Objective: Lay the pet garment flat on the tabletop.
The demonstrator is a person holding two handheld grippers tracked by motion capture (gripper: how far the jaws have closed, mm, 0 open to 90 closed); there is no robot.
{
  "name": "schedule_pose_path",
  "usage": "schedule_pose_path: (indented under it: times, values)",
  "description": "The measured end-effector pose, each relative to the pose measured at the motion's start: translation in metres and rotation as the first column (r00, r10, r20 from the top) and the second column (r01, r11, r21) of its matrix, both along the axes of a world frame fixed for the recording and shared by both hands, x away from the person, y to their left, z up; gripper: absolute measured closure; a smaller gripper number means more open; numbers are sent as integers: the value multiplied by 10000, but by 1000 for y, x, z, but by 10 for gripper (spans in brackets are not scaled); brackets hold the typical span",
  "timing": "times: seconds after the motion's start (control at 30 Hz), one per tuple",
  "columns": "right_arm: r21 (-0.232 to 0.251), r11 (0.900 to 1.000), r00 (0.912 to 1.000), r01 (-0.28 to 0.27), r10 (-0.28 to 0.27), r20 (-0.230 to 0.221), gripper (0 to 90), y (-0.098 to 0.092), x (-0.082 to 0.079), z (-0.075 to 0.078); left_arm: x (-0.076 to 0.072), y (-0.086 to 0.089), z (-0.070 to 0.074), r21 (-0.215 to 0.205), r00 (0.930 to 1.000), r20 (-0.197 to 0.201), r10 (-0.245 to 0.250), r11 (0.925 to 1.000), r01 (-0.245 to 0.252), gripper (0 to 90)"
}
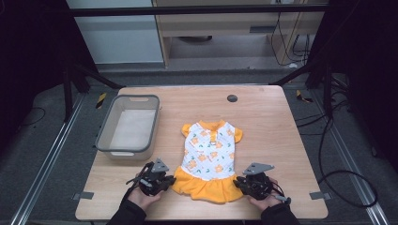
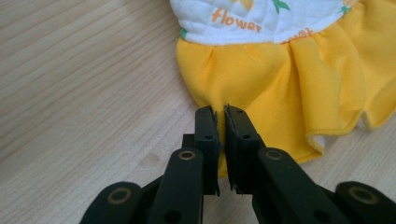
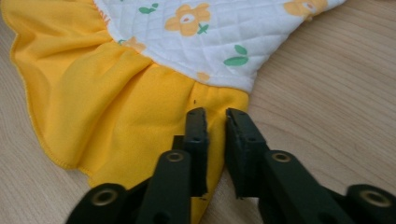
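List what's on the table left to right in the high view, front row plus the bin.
Grey bin → left claw → dress → right claw.

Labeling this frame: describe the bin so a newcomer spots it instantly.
On the wooden table, look to the far left area. The bin sits there, left of the little dress. It is a grey, see-through, rectangular tub, the sole container on the table.
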State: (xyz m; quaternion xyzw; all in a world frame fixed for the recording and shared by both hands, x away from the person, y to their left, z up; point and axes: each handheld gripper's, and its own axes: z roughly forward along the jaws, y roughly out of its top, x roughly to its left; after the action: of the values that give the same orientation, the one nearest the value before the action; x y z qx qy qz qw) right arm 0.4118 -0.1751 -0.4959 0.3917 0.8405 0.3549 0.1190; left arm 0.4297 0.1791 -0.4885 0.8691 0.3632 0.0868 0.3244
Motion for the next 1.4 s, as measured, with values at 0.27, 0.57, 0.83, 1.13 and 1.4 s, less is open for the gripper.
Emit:
schedule_pose_path:
  times: [0.27,0.57,0.83,1.13,1.4]
  values:
    - [-270,9992,9993,280,-274,235,862,-6,2,4,-14,-5,1,-53,9994,-172,-311,9995,310,844]
    - [-25,9990,9982,451,-449,407,800,-13,1,10,-22,-4,8,-187,9970,715,-307,9993,321,735]
    - [1106,9920,9879,604,-752,1355,846,-20,13,26,-4,3,32,-1048,9806,1943,265,9945,-61,754]
    - [1783,9812,9861,743,-989,1332,900,-14,42,25,29,-5,42,-1351,9755,2052,789,9895,-516,891]
    - [1750,9831,9897,540,-760,1211,900,5,67,17,53,-37,29,-1094,9788,2032,267,9940,-44,882]
